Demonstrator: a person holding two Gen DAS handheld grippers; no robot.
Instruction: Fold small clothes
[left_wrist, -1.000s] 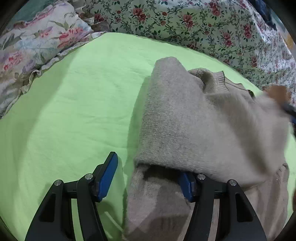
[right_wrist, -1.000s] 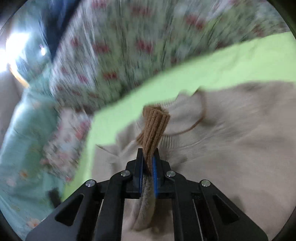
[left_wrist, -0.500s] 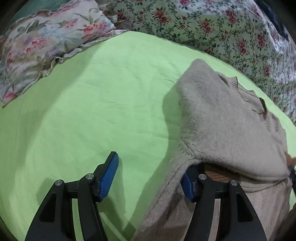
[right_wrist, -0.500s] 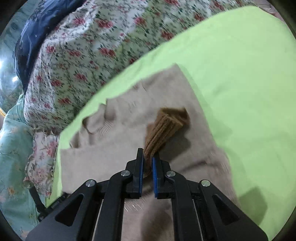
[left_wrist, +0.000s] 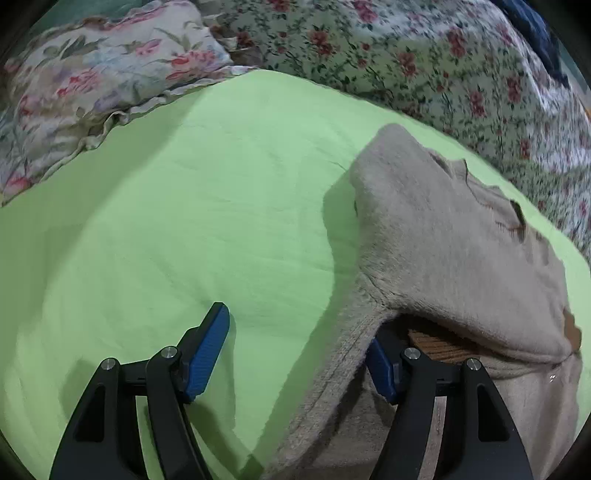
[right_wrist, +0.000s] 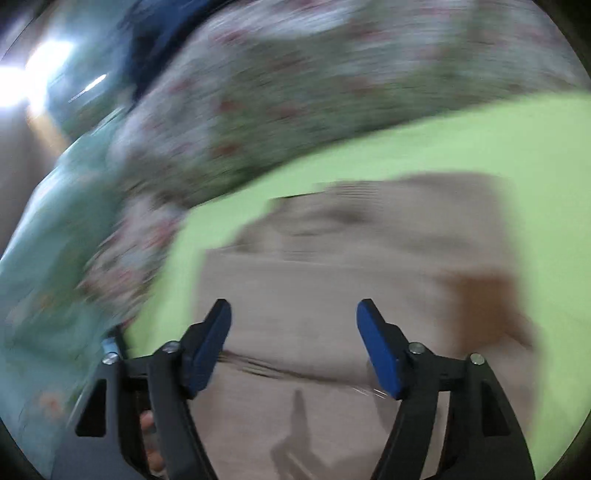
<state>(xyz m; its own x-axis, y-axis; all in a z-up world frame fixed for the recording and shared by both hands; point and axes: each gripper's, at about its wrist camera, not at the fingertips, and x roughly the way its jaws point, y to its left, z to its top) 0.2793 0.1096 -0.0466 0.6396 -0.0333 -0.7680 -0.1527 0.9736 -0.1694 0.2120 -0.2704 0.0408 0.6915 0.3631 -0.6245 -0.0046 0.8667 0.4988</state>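
Note:
A beige knit sweater lies on the lime green sheet, with a sleeve folded across its body. A brown ribbed cuff peeks from under the fold. My left gripper is open at the sweater's left edge; its right finger sits under the folded layer, its left finger over bare sheet. In the blurred right wrist view, my right gripper is open and empty above the sweater. The brown cuff lies on the sweater to its right.
A floral pillow lies at the far left and a floral quilt runs along the back of the bed. The right wrist view shows the quilt and teal bedding, both blurred.
My right gripper has opened and let go of the brown cuff, which now lies on the sweater. It is swinging away, blurring its view. My left gripper stayed open at the sweater's edge.

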